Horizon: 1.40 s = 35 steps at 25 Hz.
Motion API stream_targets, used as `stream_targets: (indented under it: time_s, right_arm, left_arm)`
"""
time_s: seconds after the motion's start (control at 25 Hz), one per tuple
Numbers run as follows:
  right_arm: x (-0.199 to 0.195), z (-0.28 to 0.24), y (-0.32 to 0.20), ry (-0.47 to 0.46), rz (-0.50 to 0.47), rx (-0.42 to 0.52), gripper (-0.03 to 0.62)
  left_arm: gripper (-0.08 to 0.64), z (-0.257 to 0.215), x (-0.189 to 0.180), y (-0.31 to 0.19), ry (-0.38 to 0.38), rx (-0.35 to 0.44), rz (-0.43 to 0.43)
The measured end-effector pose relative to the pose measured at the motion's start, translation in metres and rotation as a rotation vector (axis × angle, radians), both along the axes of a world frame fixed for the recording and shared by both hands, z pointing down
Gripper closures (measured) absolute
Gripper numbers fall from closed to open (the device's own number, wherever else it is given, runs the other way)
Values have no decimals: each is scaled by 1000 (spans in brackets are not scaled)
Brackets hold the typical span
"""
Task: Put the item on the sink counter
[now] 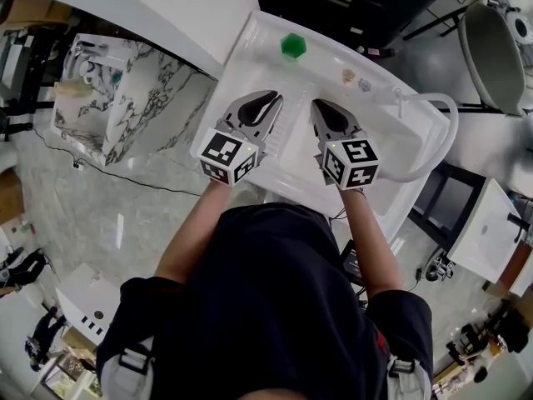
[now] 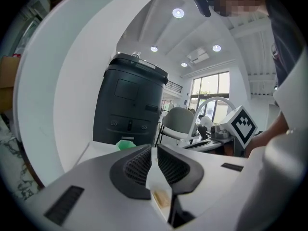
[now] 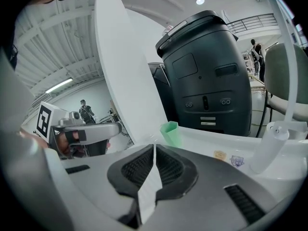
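Note:
A green cup stands upright on the back ledge of the white sink counter, free of both grippers. It also shows as the green cup just past my left jaws and as the green cup ahead of my right jaws. My left gripper hovers over the basin with its jaws together and nothing between them. Beside it my right gripper is shut and empty too. Both point toward the back of the sink, short of the cup.
A white curved faucet rises at the sink's right end, its base near two small stickers. A tall black bin stands behind the sink. A marble-patterned basin is at left, a grey chair at right.

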State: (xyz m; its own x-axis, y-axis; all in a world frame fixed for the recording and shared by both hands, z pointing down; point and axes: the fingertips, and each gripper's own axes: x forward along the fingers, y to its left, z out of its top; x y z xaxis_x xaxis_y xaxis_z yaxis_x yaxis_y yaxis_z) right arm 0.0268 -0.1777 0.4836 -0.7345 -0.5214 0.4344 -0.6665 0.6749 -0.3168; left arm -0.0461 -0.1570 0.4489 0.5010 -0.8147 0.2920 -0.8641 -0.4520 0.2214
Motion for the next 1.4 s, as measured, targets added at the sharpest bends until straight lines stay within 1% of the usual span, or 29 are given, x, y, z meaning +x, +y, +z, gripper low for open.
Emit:
stream_targets:
  time_s: [0.12,0.32,0.4,0.6,1.0,1.4]
  right_arm:
    - [-1,-5,3,3,13,13,552]
    - [-3,-15,14,12,33,38,552]
    - [-6,-21,21,13,38,50,552]
    - [-14,-37,46,7,54,84,552]
    - [-29,-67,103,7,86,162,552]
    - [-42,-85,155,9,107,210,552]
  left_arm:
    - [519,-4,-3,10,-2,7,16]
    - [541,-12,-11,24,-76,60,25]
    - [545,-17,-15,33,-86,75,30]
    - [546,-30,-23,56,-71,93,39]
    - [545,-58,-37,111,-71,150,60]
    - [545,-73,-46,160,-50,194,82]
